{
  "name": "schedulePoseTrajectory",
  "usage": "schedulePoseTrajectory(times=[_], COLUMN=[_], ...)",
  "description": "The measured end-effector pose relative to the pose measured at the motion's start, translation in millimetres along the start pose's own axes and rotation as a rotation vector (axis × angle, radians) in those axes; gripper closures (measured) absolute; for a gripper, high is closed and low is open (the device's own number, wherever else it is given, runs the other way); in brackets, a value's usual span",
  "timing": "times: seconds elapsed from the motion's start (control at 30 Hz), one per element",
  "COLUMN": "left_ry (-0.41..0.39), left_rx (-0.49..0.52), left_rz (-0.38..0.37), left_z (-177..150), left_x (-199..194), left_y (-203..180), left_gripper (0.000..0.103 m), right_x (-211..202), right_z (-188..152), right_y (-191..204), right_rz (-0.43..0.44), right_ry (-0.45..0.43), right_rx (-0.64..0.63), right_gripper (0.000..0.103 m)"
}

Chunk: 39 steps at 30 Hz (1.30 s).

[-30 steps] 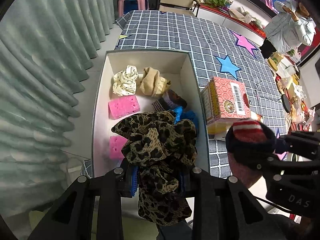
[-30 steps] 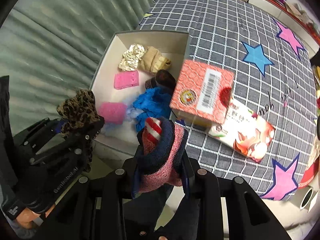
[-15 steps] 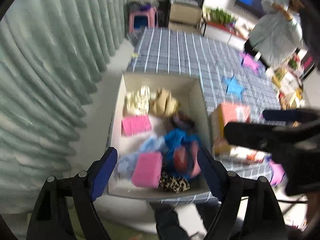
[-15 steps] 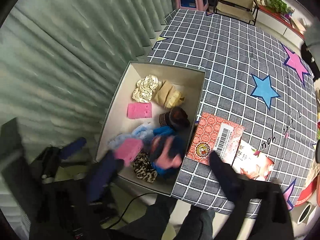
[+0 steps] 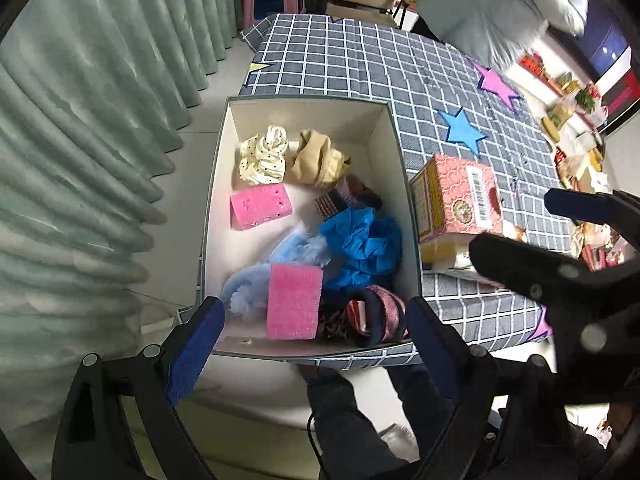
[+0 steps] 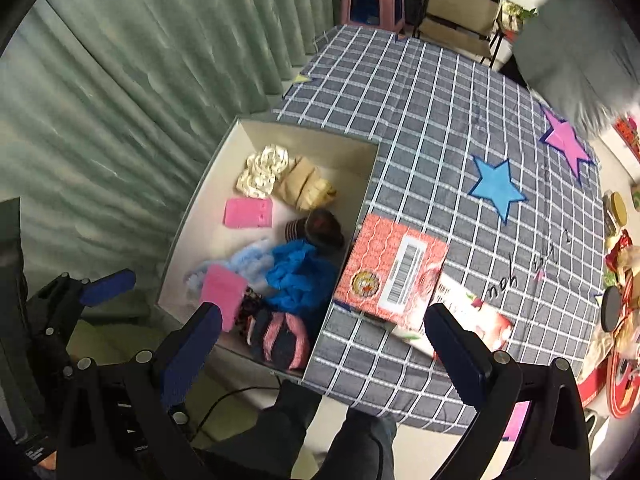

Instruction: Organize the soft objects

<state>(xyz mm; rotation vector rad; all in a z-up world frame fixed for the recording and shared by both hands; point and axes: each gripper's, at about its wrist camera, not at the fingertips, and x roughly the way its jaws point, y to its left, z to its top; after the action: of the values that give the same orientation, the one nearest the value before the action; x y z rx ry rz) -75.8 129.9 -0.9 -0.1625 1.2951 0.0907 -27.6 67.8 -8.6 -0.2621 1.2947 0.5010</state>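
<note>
An open grey box [image 5: 400, 152] [image 6: 370, 184] with a white inside stands at the table's near left corner. It holds soft things: a cream dotted scrunchie [image 5: 264, 156], a tan cloth [image 5: 320, 158], two pink sponges [image 5: 260, 206] [image 5: 294, 300], a blue cloth [image 5: 362, 242], a light blue fluffy piece [image 5: 256, 280], the leopard scrunchie [image 5: 332, 324] and the pink-and-navy knit sock [image 5: 378, 316] [image 6: 280, 336]. My left gripper [image 5: 312, 340] is open and empty above the box's near edge. My right gripper [image 6: 324, 344] is open and empty above the box's near right corner.
A red patterned carton [image 5: 456, 196] [image 6: 392, 272] lies right of the box on a flat packet [image 6: 468, 320]. The checked tablecloth [image 6: 440, 100] has star patches. Green curtains [image 5: 80, 120] hang on the left. A person [image 5: 500, 12] stands at the far right.
Both grippers opened and let go: the leopard scrunchie and the knit sock now lie in the box's near end. Both grippers drew back and up from the box.
</note>
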Motion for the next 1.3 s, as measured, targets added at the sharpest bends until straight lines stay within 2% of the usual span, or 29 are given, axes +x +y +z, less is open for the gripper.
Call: schedulePoseTrajectory(times=[0.3, 0.57, 1.0, 1.3], left_ry=[0.033, 0.049, 0.068, 0.089], left_rx=[-0.012, -0.015, -0.008, -0.055], left_rz=[0.043, 0.088, 0.087, 0.064], left_z=[2.0, 1.9, 1.8, -0.5], left_x=[6.5, 8.3, 12.6, 16.9], left_y=[3.7, 5.8, 4.5, 13.1], left_gripper=[0.010, 0.010, 0.010, 0.009], right_x=[10.7, 17.7, 19.4, 22.6], right_z=[0.2, 1.1, 0.1, -2.3], right_y=[6.4, 16.4, 15.2, 15.0], right_rz=[0.014, -0.039, -0.038, -0.034], right_ry=[0.044, 0.068, 0.074, 0.082], right_rx=[-0.010, -0.069, -0.063, -0.058], right_gripper=[0.001, 0.001, 0.001, 0.001])
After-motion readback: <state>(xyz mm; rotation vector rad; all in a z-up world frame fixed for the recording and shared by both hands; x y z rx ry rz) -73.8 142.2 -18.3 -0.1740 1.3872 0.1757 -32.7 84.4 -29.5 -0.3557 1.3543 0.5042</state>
